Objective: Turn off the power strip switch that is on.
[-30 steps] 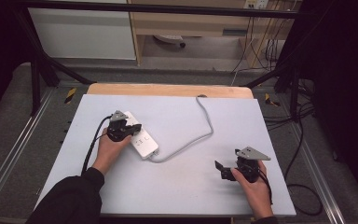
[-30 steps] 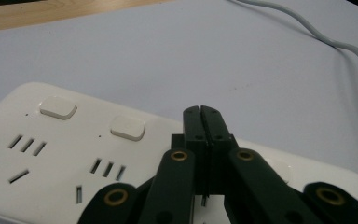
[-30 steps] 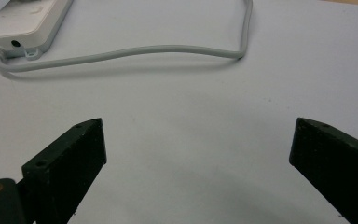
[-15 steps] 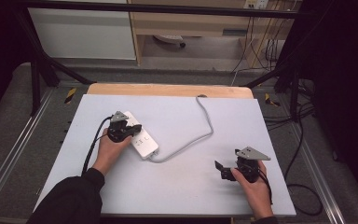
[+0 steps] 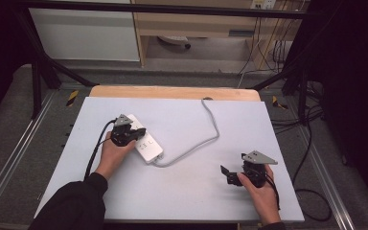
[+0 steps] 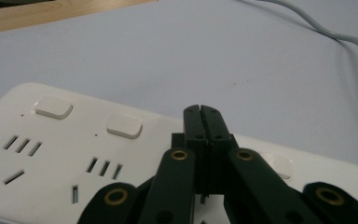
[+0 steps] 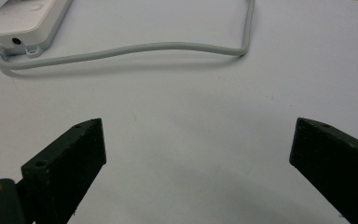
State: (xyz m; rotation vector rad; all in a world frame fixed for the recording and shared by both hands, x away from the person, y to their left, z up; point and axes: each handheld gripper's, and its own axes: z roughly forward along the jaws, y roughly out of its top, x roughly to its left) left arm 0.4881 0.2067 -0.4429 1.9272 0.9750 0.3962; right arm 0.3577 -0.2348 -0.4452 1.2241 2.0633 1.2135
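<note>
A white power strip (image 5: 149,146) lies on the pale mat, left of centre, and its grey cable (image 5: 206,140) curves toward the back edge. My left gripper (image 5: 139,132) hangs over the strip's far end with its jaws shut and nothing between them. In the left gripper view the joined tips (image 6: 200,111) sit above the strip (image 6: 65,154), between its row of switches and its sockets; whether they touch it I cannot tell. My right gripper (image 5: 227,175) rests at the front right, open, over bare mat. Its view (image 7: 198,135) shows the strip's end (image 7: 23,21) and the cable (image 7: 144,49) farther off.
The mat (image 5: 196,201) covers a wooden table whose edge (image 5: 172,92) shows at the back. Black frame rails run along both sides. Loose cables (image 5: 311,143) lie on the floor to the right, and a white cabinet (image 5: 86,33) stands behind.
</note>
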